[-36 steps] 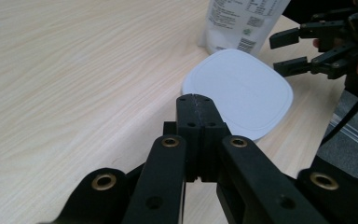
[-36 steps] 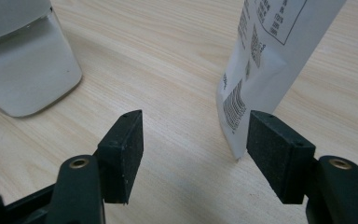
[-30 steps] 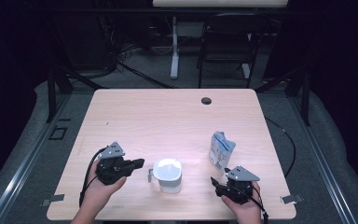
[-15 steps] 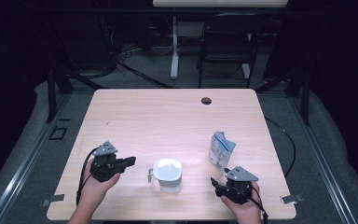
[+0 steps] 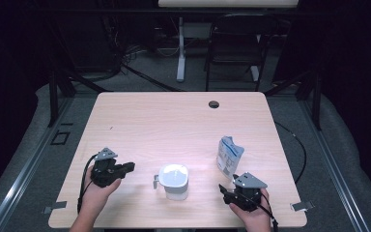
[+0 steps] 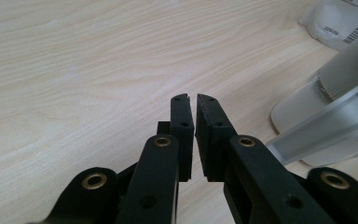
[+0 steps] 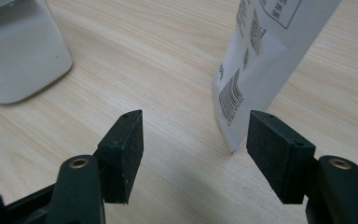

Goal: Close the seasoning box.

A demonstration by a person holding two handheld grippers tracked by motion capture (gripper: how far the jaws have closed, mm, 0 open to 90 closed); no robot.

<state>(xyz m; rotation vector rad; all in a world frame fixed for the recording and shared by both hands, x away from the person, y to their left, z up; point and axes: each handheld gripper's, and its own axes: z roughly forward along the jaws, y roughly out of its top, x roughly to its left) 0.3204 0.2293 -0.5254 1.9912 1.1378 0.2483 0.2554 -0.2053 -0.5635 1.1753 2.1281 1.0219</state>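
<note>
Pale wood grain covers the desk (image 5: 174, 121), where a white mug (image 5: 174, 181) with its handle toward the left hand-held gripper (image 5: 128, 166) stands near the front edge, and a white pouch (image 5: 229, 154) printed with barcodes stands upright to its right. The left hand-held gripper lies low over the desk, well apart from the mug, and its jaws have just been opening to a narrow slit with nothing between them. The right hand-held gripper (image 5: 224, 189) rests near the front edge with its jaws wide and empty, the pouch (image 7: 265, 65) standing just beyond its pads (image 7: 279, 154).
</note>
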